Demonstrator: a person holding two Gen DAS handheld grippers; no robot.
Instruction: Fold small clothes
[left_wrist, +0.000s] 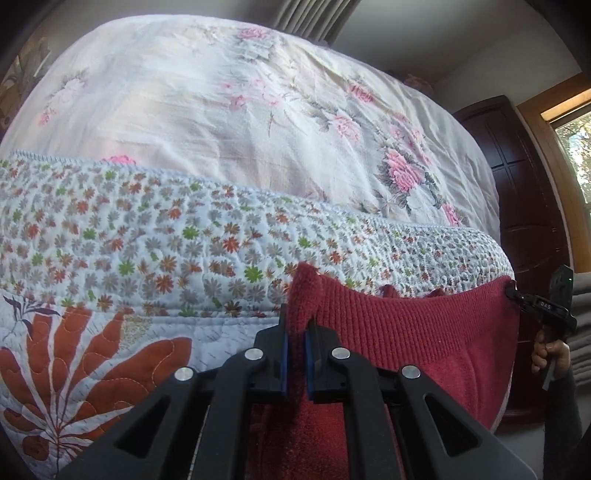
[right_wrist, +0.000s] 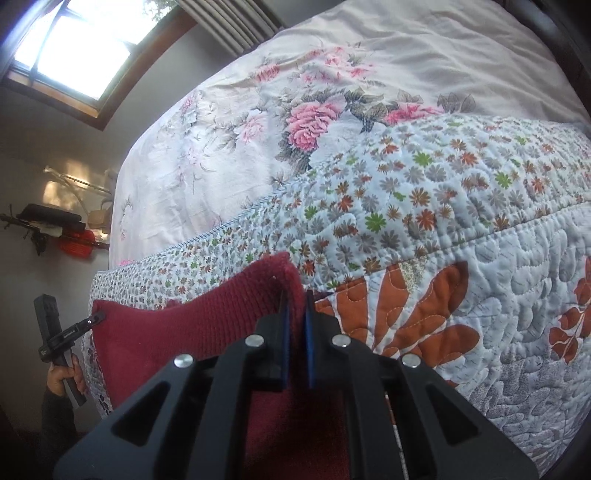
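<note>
A dark red knitted garment (left_wrist: 406, 325) hangs stretched between both grippers over the front of the bed, its ribbed band along the top edge. In the left wrist view my left gripper (left_wrist: 297, 325) is shut on one corner of that band, which sticks up between the blue pads. The right gripper (left_wrist: 513, 291) pinches the opposite corner at the far right, with a hand (left_wrist: 550, 354) on its handle. Seen from the right wrist, my right gripper (right_wrist: 295, 306) is shut on the red garment (right_wrist: 184, 325), and the left gripper (right_wrist: 98, 317) holds the far corner.
Under the garment lies a flower-print quilt (left_wrist: 147, 251) (right_wrist: 443, 221) on a pale rose-patterned bedsheet (left_wrist: 221, 103) (right_wrist: 221, 129). A dark wooden cabinet (left_wrist: 524, 184) and a window (left_wrist: 576, 147) stand to the right of the bed. Black and red items (right_wrist: 55, 229) sit by the wall.
</note>
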